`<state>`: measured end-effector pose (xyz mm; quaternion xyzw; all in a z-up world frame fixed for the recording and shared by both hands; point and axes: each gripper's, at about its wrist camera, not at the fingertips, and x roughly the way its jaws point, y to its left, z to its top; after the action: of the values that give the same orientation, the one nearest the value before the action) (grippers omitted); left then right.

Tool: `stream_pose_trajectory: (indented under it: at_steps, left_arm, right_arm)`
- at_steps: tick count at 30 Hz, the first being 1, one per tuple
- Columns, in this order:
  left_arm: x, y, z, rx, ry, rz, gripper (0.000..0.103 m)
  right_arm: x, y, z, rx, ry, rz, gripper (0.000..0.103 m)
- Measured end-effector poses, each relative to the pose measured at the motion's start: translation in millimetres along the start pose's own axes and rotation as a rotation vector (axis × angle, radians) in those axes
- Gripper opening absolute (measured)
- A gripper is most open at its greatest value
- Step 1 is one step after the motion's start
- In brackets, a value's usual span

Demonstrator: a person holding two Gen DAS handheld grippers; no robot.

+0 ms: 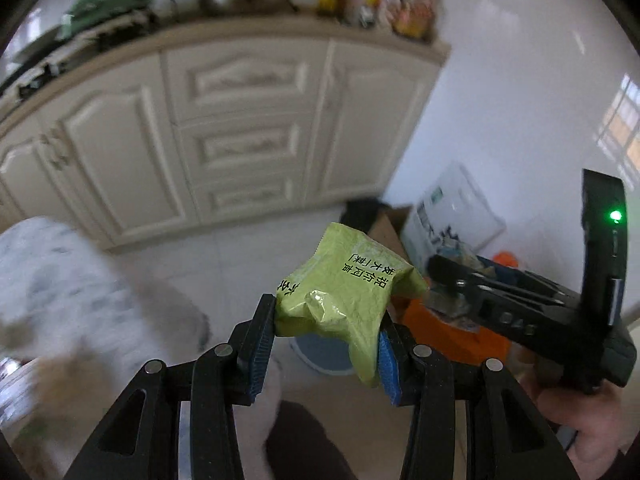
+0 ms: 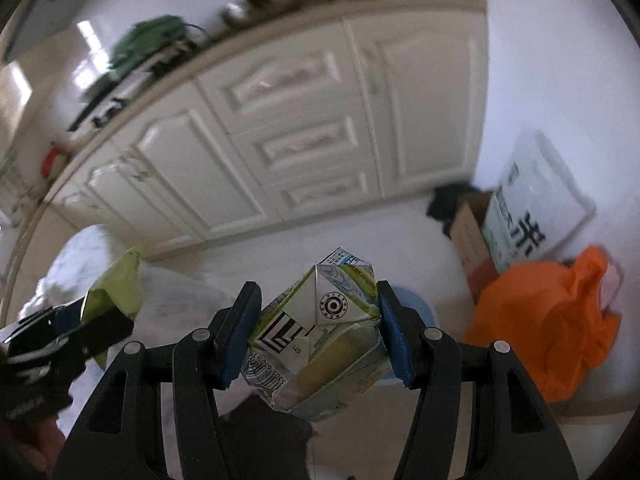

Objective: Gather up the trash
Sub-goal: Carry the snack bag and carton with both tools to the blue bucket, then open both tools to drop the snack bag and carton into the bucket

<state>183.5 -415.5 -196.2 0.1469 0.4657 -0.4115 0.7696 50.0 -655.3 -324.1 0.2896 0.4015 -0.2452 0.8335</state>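
Observation:
My left gripper (image 1: 326, 328) is shut on a crumpled green snack wrapper (image 1: 344, 292) with black print, held in the air above the floor. My right gripper (image 2: 318, 322) is shut on a crushed drink carton (image 2: 320, 336) with a barcode. The right gripper shows at the right of the left wrist view (image 1: 520, 304). The left gripper with the wrapper shows at the left of the right wrist view (image 2: 96, 320). A blue round bin (image 1: 324, 354) sits on the floor below both grippers, mostly hidden; its rim also shows behind the carton in the right wrist view (image 2: 424, 308).
A cream cabinet (image 1: 240, 128) with cluttered top stands ahead. An orange plastic bag (image 2: 552, 320), a cardboard box (image 2: 472, 232) and a white printed bag (image 2: 532, 212) lie at the right by the wall. A white patterned cloth (image 1: 52, 280) is at the left.

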Motion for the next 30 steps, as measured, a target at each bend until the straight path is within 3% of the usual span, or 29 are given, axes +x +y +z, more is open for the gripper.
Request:
stream_pose_trajectory:
  at_steps: [8, 10, 12, 13, 15, 17, 18, 23, 30]
  left_arm:
    - [138.8, -11.4, 36.5, 0.028, 0.251, -0.009, 0.044]
    - [170.6, -15.5, 47.2, 0.037, 0.285, 0.005, 0.045]
    - [200.8, -15.6, 55.4, 0.053, 0.330, 0.026, 0.059]
    - [214.1, -20.2, 62.2, 0.053, 0.339, 0.037, 0.063]
    - [221.9, -26.9, 74.5, 0.056, 0.331, 0.059, 0.085]
    - [213.6, -39.5, 74.6, 0.073, 0.308, 0.080, 0.097]
    - [207.8, -44.3, 72.1, 0.084, 0.297, 0.090, 0.098]
    - [176.2, -54.5, 67.5, 0.087, 0.237, 0.118, 0.098]
    - [74.3, -57.0, 47.5, 0.063, 0.083, 0.129, 0.100]
  right_arm:
    - [73.2, -66.4, -1.5, 0.152, 0.112, 0.002, 0.061]
    - [86.4, -83.6, -4.1, 0.214, 0.129, 0.009, 0.073]
    - [92.1, -93.8, -6.4, 0.253, 0.134, 0.012, 0.089]
    - [92.8, -97.8, -7.5, 0.270, 0.131, 0.016, 0.092]
    - [90.2, -104.9, -10.4, 0.290, 0.124, 0.003, 0.094]
    - [86.6, -106.1, -12.2, 0.293, 0.115, -0.006, 0.098]
    - [83.3, -107.4, -13.8, 0.299, 0.108, -0.008, 0.103]
    - [62.7, -103.8, -19.4, 0.312, 0.073, -0.019, 0.103]
    - [12.3, -69.2, -23.5, 0.276, 0.002, -0.015, 0.103]
